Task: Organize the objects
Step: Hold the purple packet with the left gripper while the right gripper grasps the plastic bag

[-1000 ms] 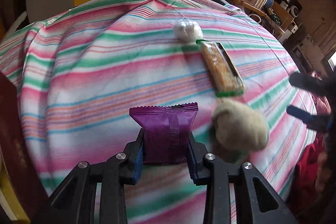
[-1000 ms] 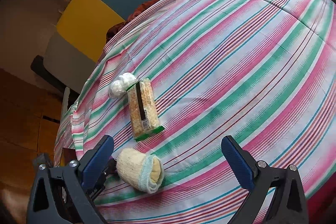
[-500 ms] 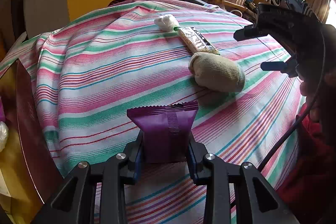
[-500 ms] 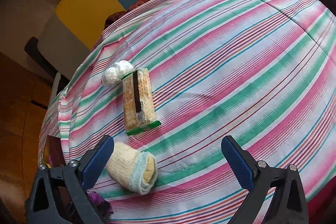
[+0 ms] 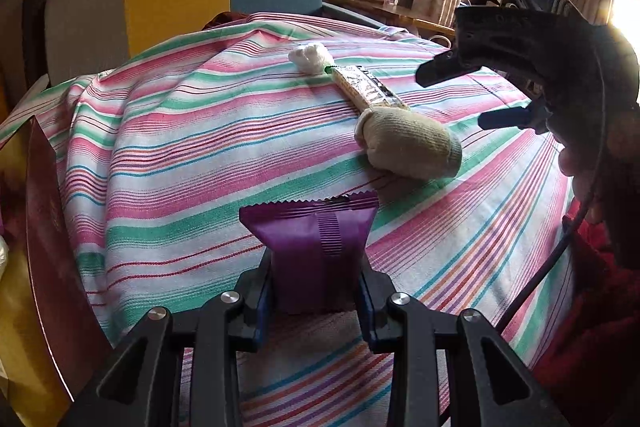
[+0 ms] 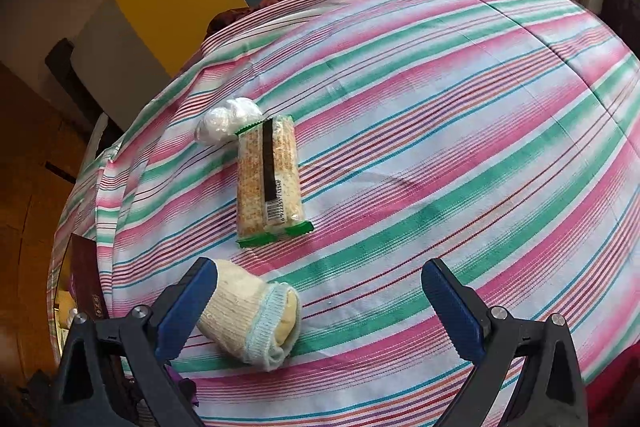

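purple packet [image 5: 316, 247] pinched upright in left claw [image 5: 316, 291]

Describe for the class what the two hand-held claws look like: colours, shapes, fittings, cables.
Each claw, left and right, has a black plastic frame with triangular cut-outs, silver round bolts at the joints and two fingers faced with ribbed blue pads. In the left wrist view, the right claw's body carries a small green light, and a dark cable hangs from it.

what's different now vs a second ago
The left gripper carried the purple packet back from the rolled sock, toward the striped cloth's near edge. The right gripper stays open over the cloth. The sock, cracker pack and white ball haven't moved.
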Tool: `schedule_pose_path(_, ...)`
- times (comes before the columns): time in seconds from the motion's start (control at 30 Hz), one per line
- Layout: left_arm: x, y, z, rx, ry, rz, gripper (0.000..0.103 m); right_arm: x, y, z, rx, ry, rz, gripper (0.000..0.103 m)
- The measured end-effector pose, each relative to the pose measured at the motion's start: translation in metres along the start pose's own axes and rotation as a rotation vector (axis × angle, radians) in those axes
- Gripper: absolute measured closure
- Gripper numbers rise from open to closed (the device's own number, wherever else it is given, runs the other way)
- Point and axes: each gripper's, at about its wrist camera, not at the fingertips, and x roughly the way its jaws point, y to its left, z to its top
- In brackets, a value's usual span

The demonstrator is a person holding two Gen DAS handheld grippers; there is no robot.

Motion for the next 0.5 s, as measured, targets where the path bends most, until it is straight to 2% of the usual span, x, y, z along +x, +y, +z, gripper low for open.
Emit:
schedule_pose_path(0.23, 0.001, 0.007, -0.002, -0.029, -0.025, -0.05, 0.069, 0.013, 0.043, 0.019, -0.117, 0.025, 0.029, 0.004)
schedule_pose_path(0.5, 0.001, 0.007, -0.003, -0.03, -0.037, -0.065, 0.068, 0.051, 0.085, 0.086, -0.143, 0.026, 0.03, 0.009)
